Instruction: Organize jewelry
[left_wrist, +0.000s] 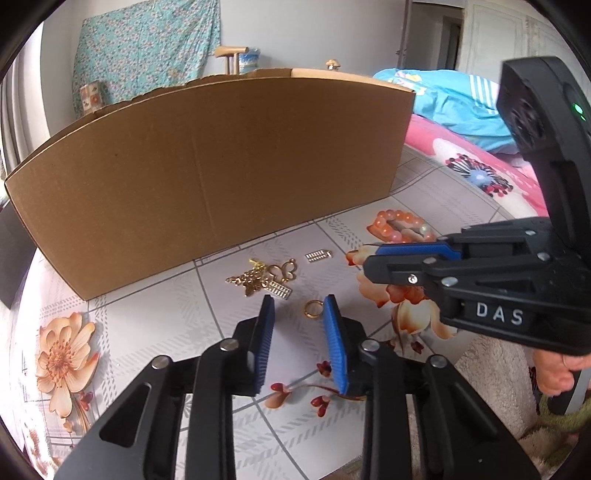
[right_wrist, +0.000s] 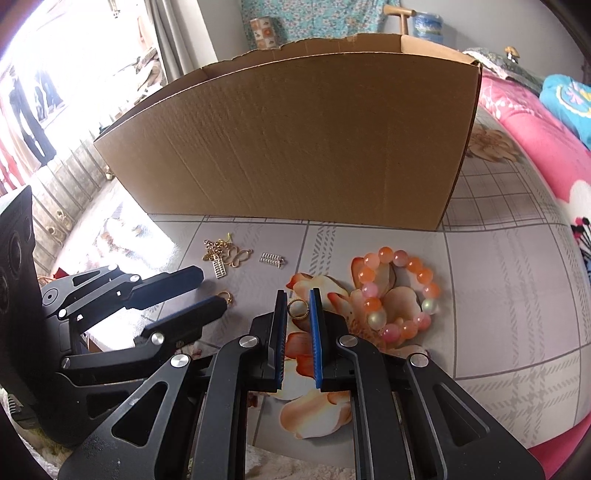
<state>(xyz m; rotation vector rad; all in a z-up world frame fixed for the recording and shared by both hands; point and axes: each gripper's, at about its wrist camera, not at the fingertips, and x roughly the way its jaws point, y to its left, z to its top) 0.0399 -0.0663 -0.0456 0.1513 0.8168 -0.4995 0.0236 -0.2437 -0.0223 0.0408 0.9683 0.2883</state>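
In the right wrist view my right gripper (right_wrist: 298, 293) is shut on a gold ring (right_wrist: 295, 315), held upright between the blue pads just above the flowered tablecloth (right_wrist: 498, 295). A second gold ring (left_wrist: 307, 312) lies on the cloth between the tips of my left gripper (left_wrist: 298, 306), close to its right pad. That gripper is open and the pads do not press the ring. A heap of gold charms (left_wrist: 258, 278) and a small silver charm (left_wrist: 317, 256) lie just beyond. The orange and pink bead bracelet (right_wrist: 399, 291) rests to the right of my right gripper.
A large cardboard box (left_wrist: 207, 177) stands open-topped right behind the jewelry. A bed with a pink blanket (right_wrist: 535, 147) runs along the right. My right gripper (left_wrist: 365, 260) reaches in from the right in the left wrist view, a hand on its grip.
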